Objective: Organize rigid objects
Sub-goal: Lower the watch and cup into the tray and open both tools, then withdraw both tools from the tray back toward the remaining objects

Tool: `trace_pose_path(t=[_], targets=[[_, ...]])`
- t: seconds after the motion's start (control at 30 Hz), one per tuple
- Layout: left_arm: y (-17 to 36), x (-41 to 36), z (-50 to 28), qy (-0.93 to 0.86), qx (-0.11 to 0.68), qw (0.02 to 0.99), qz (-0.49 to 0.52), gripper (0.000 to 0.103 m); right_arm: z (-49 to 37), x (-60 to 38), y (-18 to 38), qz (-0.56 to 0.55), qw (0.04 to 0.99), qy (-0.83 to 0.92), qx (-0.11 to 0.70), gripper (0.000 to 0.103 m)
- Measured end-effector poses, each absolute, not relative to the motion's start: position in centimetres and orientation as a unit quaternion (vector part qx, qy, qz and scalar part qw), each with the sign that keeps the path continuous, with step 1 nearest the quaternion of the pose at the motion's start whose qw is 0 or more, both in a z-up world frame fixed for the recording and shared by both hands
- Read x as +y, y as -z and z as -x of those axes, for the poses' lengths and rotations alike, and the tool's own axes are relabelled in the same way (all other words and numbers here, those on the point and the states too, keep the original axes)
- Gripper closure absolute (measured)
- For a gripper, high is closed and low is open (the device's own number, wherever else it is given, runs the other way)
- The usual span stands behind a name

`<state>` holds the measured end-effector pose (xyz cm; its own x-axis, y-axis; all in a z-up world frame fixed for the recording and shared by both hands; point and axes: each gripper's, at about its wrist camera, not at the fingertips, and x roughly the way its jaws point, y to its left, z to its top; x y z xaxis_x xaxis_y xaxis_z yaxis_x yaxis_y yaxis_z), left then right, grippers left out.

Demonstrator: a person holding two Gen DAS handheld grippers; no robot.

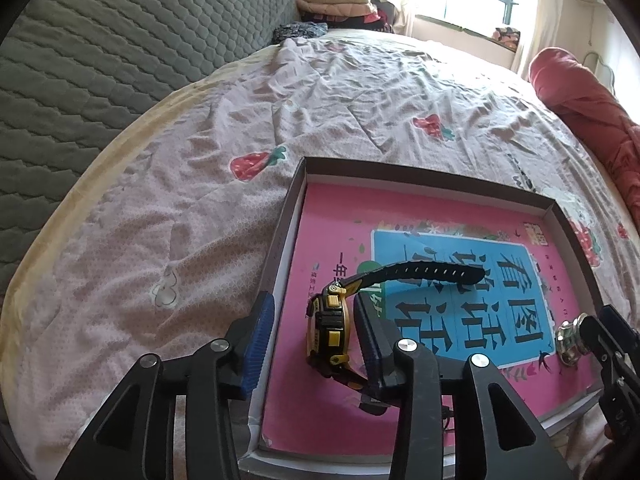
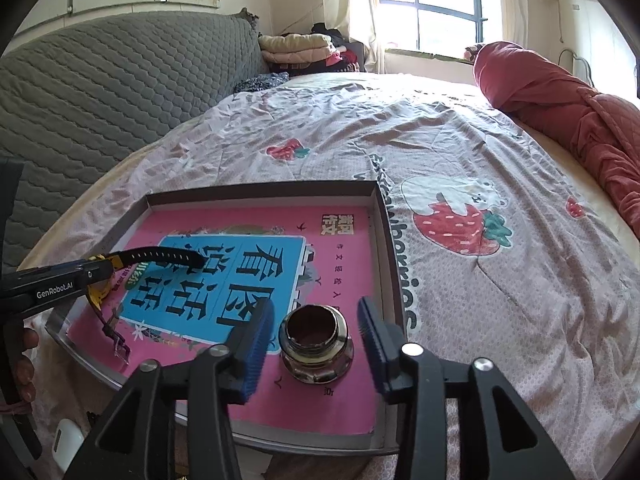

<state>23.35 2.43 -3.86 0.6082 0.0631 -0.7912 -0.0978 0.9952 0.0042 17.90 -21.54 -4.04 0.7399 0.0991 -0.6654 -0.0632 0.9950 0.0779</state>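
A shallow cardboard box (image 1: 428, 174) (image 2: 384, 216) lies on the bed with a pink book (image 1: 328, 400) (image 2: 320, 400) inside. A yellow and black wristwatch (image 1: 330, 330) stands on edge on the book, its strap (image 2: 160, 256) sticking up. My left gripper (image 1: 312, 336) is open, its fingers either side of the watch, which rests near the right finger. A metal threaded fitting (image 2: 316, 344) (image 1: 570, 340) stands upright on the book. My right gripper (image 2: 316, 340) is open, fingers either side of the fitting, apart from it.
The bed is covered by a pink strawberry-print sheet (image 1: 160, 240) (image 2: 500, 280). A grey quilted headboard (image 1: 100, 40) rises at the left. A red quilt (image 2: 560, 100) lies at the far right. Folded clothes (image 2: 300, 50) sit near the window.
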Motion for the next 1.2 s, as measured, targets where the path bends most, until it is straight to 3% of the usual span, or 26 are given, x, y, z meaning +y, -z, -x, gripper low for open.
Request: trace_pose_path(t=[0.4, 0.53, 1.2], targets=[[2.5, 3.1, -22.7, -0.041, 0.421, 0.906, 0.029, 0.054, -17.6, -21.4, 3.2, -0.02, 0.938, -0.044, 0.344, 0.055], [2.2, 3.2, -22.5, -0.039, 0.417, 0.907, 0.03, 0.042, -17.5, -21.2, 3.0, -0.02, 0.939, -0.046, 0.341, 0.054], [-0.2, 4.5, -20.6, -0.039, 0.381, 0.923, 0.044, 0.039, -16.6, -21.4, 1.8, -0.013, 0.947, -0.048, 0.318, 0.05]])
